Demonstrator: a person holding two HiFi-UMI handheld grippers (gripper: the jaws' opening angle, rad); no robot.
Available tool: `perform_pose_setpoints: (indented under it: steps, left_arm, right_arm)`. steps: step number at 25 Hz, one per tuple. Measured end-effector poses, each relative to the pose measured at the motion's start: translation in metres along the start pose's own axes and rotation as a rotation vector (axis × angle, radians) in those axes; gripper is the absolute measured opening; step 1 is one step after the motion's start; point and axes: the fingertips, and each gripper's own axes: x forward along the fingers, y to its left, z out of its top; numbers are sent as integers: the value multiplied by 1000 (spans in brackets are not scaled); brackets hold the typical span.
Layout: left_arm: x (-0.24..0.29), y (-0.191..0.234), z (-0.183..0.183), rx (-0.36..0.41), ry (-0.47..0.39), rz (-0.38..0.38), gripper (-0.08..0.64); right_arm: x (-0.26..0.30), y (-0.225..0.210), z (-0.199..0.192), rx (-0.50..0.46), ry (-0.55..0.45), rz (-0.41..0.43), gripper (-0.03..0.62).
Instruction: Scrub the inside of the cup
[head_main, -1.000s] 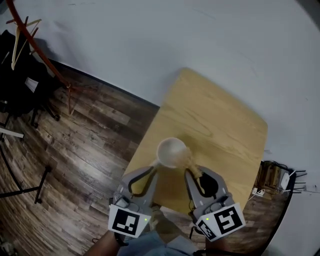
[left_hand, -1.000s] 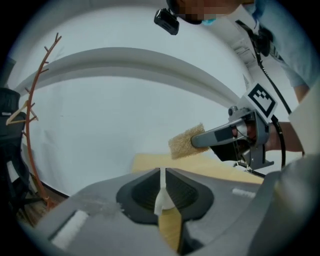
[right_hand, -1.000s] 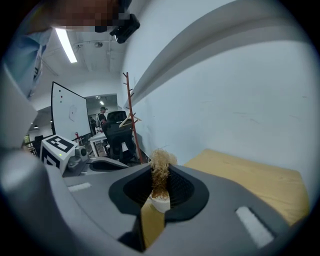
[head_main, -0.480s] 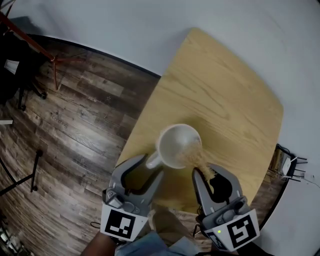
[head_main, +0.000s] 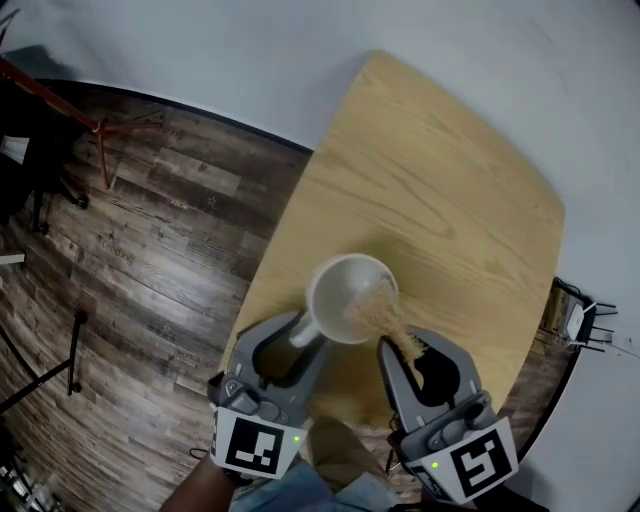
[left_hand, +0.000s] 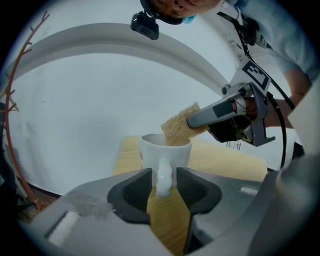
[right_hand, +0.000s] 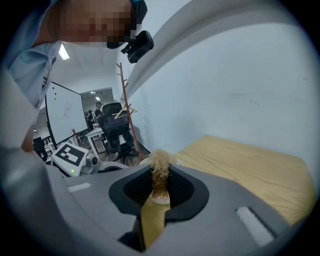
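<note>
At the near table (head_main: 450, 180) edge, left gripper (head_main: 305, 335): jaws apart, having just been opening; the cup's handle (head_main: 303, 328) stood between them, with no pad seen pressing it.
Beside it, right gripper (head_main: 412, 350): clamped on a sponge (head_main: 375, 310), which stuck out ahead of the jaws.
Key relation: the cup (head_main: 345, 295) lay just ahead and to the left of the right gripper. The sponge's long axis ran from the jaws forward and down into the cup's mouth. The right gripper was nearer the scrubbing, the left nearer the handle.
Cup: upright on the table, mouth up, handle pointing back at the left gripper.
Cup contents: only the sponge's far end, at the inner wall nearest the right gripper; no water could be made out.
Judgement: with the handle unheld, a scrub stroke would likely shove the cup.
Beyond: wooden tabletop, then a pale wall.
</note>
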Motion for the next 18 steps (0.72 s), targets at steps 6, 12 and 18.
perform_pose_setpoints:
  steps: [6, 12, 18]
  left_arm:
    - [2, 1, -8, 26, 79, -17, 78]
    - [5, 7, -3, 151, 199, -62, 69]
    - [18, 15, 4, 387, 304, -159, 69]
  right_arm:
    - [-1, -2, 2, 21, -14, -15, 66]
    - [-10, -7, 9, 67, -26, -34, 66]
    - [-19, -24, 17, 117, -95, -94, 66]
